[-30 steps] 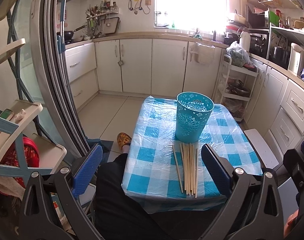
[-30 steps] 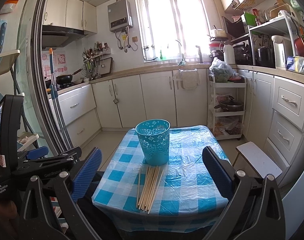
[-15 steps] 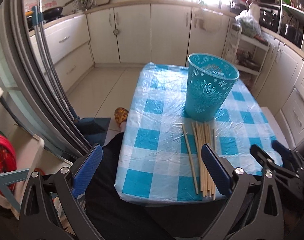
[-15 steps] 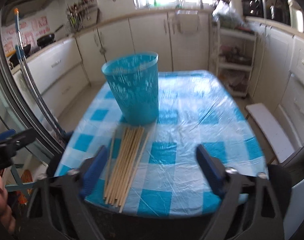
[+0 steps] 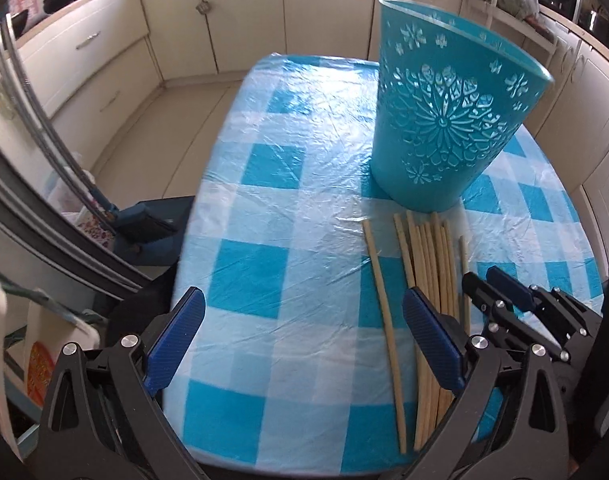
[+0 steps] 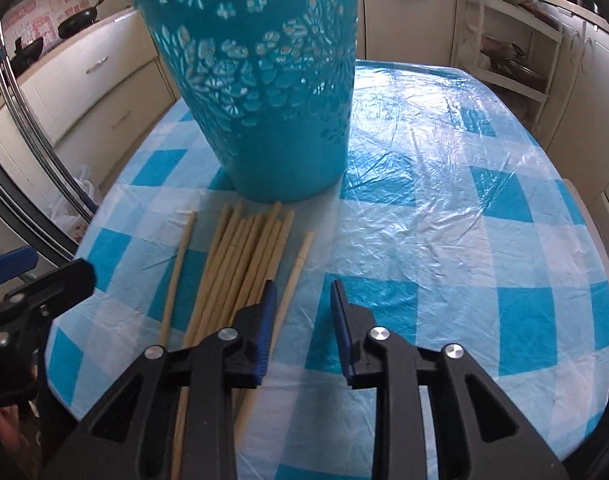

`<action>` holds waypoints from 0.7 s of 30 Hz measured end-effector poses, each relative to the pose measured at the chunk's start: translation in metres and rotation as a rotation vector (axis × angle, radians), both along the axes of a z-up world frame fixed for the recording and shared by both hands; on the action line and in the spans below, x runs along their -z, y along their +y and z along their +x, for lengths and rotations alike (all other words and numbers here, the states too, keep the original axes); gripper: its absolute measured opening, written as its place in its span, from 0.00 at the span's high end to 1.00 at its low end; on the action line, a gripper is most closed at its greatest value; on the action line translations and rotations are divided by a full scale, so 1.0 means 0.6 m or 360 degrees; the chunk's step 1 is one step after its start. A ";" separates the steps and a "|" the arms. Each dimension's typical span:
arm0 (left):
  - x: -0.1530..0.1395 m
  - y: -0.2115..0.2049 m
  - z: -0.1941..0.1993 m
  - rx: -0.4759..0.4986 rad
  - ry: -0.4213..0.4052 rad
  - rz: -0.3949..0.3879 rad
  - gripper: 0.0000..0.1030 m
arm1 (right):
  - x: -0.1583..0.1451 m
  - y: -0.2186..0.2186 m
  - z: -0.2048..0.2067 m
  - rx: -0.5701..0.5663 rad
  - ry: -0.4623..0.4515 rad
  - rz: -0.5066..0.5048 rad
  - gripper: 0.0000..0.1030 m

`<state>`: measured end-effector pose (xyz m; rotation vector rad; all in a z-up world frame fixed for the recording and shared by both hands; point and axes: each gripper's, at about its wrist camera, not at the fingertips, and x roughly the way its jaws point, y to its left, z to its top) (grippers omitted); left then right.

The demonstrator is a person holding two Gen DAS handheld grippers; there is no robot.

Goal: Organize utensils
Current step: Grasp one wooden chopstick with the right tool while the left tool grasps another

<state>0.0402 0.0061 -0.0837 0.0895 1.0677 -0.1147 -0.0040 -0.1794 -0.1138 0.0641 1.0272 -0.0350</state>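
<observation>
Now my left gripper [image 5: 302,340] gapes wide; my right gripper [image 6: 302,322], narrowed but apparently empty, hovers near chopsticks [image 6: 240,264] before the teal basket [image 6: 264,92].

One teal basket [image 5: 444,120], roughly ten wooden chopsticks [image 5: 432,264], two grippers [image 5: 304,344]

Right gripper [image 6: 300,308] hides chopsticks' [image 6: 240,264] near ends.

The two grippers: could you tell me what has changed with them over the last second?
Both came down toward the table. The right gripper narrowed its fingers, now straddling the rightmost chopstick without gripping. The left gripper stayed wide open. The chopsticks and teal basket stayed put.
</observation>
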 end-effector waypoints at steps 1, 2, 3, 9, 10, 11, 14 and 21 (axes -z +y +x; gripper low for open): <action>0.008 -0.007 0.008 0.0008 0.0007 -0.0002 0.07 | -0.001 0.001 0.000 -0.0015 -0.0008 -0.0020 0.77; 0.014 -0.012 0.015 0.0011 0.0015 -0.0001 0.07 | 0.000 0.002 0.000 -0.0038 -0.0017 -0.0032 0.78; 0.019 -0.017 0.022 0.0014 0.0022 -0.0004 0.07 | 0.000 0.004 0.002 -0.0057 -0.0021 -0.0039 0.82; 0.059 -0.041 0.065 -0.0001 0.0083 0.0056 0.13 | 0.000 -0.020 0.013 -0.0160 -0.0032 0.0032 0.93; 0.064 -0.042 0.068 -0.0003 0.0090 0.0067 0.19 | -0.001 -0.029 0.016 -0.0166 -0.0027 0.0049 0.94; 0.069 -0.043 0.073 -0.0004 0.0104 0.0077 0.22 | -0.002 -0.038 0.017 -0.0173 -0.0022 0.0073 0.94; 0.074 -0.045 0.079 0.0000 0.0078 0.0034 0.32 | -0.002 -0.061 0.023 -0.0172 -0.0011 0.0153 0.94; 0.066 -0.070 0.084 0.0170 0.0074 -0.0015 0.91 | -0.005 -0.070 0.023 -0.0155 -0.0031 0.0170 0.94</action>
